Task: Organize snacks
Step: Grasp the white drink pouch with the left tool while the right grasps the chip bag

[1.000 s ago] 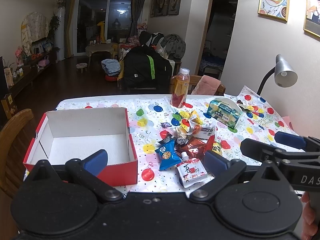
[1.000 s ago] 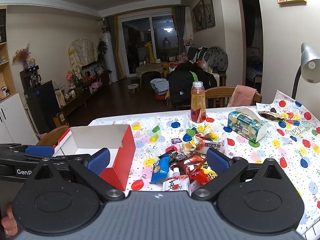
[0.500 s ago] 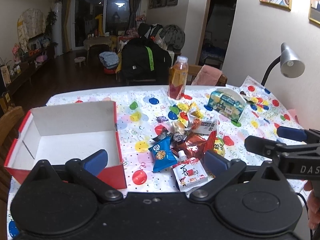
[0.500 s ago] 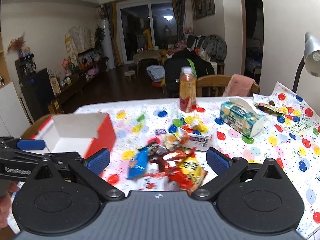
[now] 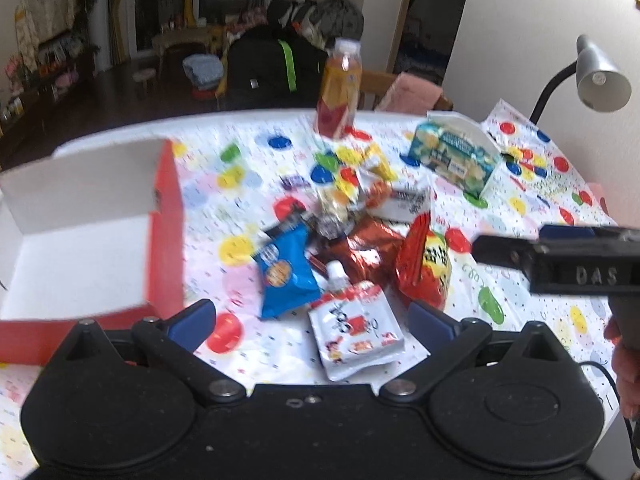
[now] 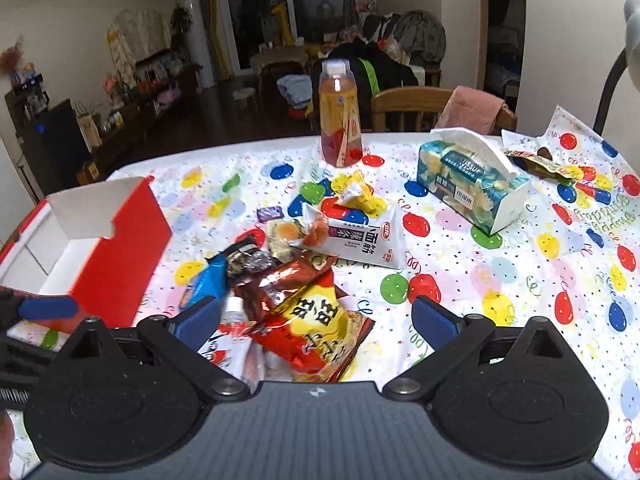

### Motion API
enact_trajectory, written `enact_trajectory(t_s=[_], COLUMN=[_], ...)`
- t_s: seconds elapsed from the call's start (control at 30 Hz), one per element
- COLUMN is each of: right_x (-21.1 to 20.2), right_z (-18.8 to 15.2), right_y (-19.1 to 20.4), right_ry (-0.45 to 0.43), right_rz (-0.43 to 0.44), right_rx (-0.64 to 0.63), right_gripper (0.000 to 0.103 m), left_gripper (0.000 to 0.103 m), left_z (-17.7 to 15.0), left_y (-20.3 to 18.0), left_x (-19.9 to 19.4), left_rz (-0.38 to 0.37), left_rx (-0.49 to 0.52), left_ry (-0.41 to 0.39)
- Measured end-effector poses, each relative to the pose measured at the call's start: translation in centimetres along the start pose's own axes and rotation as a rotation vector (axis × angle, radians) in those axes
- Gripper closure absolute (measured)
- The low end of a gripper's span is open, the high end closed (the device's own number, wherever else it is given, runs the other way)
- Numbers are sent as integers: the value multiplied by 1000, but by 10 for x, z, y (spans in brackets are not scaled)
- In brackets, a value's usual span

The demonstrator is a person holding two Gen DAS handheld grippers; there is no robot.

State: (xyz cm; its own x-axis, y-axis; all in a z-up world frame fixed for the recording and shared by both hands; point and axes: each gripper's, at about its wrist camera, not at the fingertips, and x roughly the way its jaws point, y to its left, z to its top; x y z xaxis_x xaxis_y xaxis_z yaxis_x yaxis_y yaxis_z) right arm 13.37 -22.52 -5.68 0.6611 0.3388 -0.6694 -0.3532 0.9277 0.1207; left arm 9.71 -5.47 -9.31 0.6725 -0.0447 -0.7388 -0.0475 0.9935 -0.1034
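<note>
The snacks lay heaped on the balloon-print cloth (image 6: 500, 248), just right of the red box (image 6: 120, 264), which stood open and empty. Nearest the box was a blue packet (image 5: 286, 276); beside it a white spouted pouch (image 5: 356, 328), then a red-and-yellow crisp bag (image 6: 316, 324) on top of the pile. All looked light, soft and crinkly (foil tends to slip), so I judged a pinch on a sealed edge safer than squeezing the puffed middle; the pouch seemed best taken near its stiffer spout.

The left gripper (image 5: 312, 322) hung over the pouch, fingers spread wide and holding nothing. The right gripper (image 6: 316, 318) hung over the crisp bag, equally wide and empty.

Farther from the box stood a bottle (image 6: 340, 120) and a tissue pack (image 6: 468, 188).

The left view showed the box's white floor and the pouch whole, though blurred; the right view hid most of the pouch but made a white carton (image 6: 366, 240) legible, plus wrappers at the far right edge.
</note>
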Motion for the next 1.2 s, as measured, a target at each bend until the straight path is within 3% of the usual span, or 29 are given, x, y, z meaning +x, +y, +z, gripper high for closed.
enact_trajectory(t_s=[0.17, 0.4, 0.7, 0.87, 0.93, 1.2], right_x=[32, 80, 108, 108, 108, 106], right_z=[9, 15, 12, 10, 10, 9], right_y=[-5, 1, -2, -3, -4, -8], right_ry=[59, 159, 230, 239, 237, 238], right_rz=[17, 31, 60, 80, 90, 116], right_rx=[25, 45, 46, 42, 44, 42], right_gripper=[1, 1, 22, 26, 34, 47], left_gripper=[3, 5, 9, 18, 22, 31], left_z=[-5, -3, -6, -7, -7, -5], left_y=[-12, -23, -23, -22, -21, -22], left_x=[33, 67, 95, 104, 106, 112], left_rz=[18, -19, -26, -28, -34, -40], left_rx=[12, -35, -68, -92, -100, -118], left_ry=[59, 152, 226, 254, 261, 272])
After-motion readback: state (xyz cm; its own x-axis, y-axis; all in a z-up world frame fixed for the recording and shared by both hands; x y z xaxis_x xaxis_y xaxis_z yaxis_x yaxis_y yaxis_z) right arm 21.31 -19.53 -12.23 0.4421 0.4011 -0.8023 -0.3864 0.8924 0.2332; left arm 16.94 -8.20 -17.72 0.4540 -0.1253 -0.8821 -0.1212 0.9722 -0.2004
